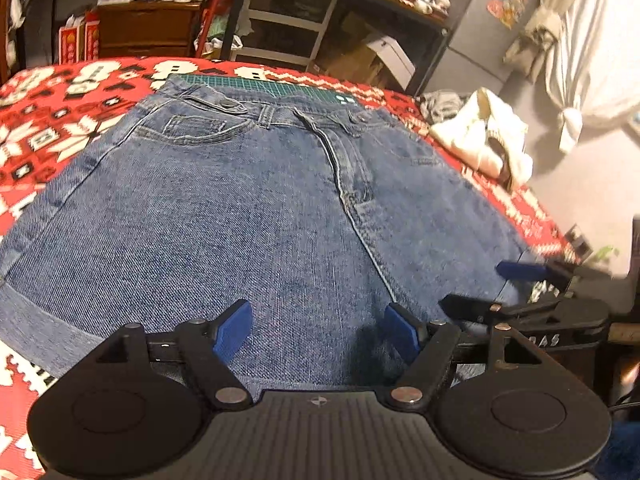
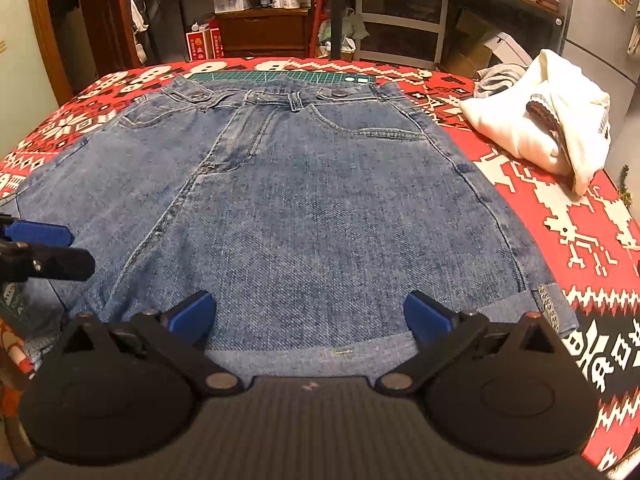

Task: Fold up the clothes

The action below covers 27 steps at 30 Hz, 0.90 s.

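Faded blue denim shorts (image 2: 304, 216) — coarse twill weave, matt, with dull metal snap buttons (image 2: 339, 95). Woven red-and-white patterned cloth (image 2: 552, 216) beneath, matt too. Soft cream knit garment (image 2: 536, 128), fuzzy-looking. Matt black plastic on left gripper (image 1: 318, 330) and right gripper (image 2: 310, 316); blue smooth plastic fingers (image 2: 426, 314), shiny steel rivets (image 2: 394, 381). Ribbed dark grip plate (image 1: 320, 432).

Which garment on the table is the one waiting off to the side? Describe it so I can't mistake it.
Start from the red-and-white patterned cloth covering the table, where the denim shorts lie spread flat in the middle. Look past their right edge, toward the far right corner. The white garment sits there, a bulky cream bundle rather than flat blue denim, with a smaller grey item behind it.
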Tool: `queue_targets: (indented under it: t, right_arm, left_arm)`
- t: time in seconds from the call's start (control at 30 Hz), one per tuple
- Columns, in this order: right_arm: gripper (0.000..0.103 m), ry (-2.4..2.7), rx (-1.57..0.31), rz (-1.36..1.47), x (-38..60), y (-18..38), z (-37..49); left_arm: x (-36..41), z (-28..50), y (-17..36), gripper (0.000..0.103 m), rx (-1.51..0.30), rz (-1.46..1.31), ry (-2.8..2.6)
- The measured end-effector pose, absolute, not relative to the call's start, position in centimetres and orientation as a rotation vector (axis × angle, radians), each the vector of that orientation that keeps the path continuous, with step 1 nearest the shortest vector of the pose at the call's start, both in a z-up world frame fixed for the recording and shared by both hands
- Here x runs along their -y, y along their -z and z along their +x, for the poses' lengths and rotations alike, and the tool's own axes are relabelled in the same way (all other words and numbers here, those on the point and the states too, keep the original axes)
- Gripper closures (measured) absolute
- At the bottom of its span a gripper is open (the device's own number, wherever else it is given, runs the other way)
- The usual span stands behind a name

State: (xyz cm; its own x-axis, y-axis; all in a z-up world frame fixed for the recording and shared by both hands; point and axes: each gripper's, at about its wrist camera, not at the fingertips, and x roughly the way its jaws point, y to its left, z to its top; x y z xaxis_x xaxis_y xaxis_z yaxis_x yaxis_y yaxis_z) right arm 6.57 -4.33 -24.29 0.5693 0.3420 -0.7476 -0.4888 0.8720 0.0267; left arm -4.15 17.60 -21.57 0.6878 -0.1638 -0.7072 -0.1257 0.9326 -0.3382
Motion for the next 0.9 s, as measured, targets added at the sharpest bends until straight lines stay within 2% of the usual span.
queue_targets:
  t: [0.07,0.2,0.3,0.6,0.67,0.9]
  right_arm:
    - [0.000,-0.489,-0.824,-0.185,4.4,24.3,6.6]
    - [0.000,-0.495,-0.852,-0.198,4.2,24.0,6.8]
    - [0.000,-0.508,-0.893,-0.210,4.1,23.4,7.4]
    - [0.000,-0.432,-0.739,-0.211,3.7,20.9,9.3]
    - [0.000,-0.429,-0.724,-0.221,3.5,20.9,9.9]
    - [0.001,-0.399,-0.681,-0.199,3.6,21.0,11.0]
  left_arm:
    - [-18.3,-4.2,21.6,0.033,-0.806,-0.439,0.024]
    - [-20.1,-3.8,21.4,0.045,-0.784,-0.592,0.024]
    - [-20.7,-3.2,20.8,0.050,-0.757,-0.662,0.038]
    - [-20.6,3.8,19.3,0.050,-0.718,-0.651,0.070]
    - [-20.3,5.8,19.3,0.054,-0.710,-0.634,0.067]
    - [-19.9,11.1,21.0,0.078,-0.763,-0.573,0.012]
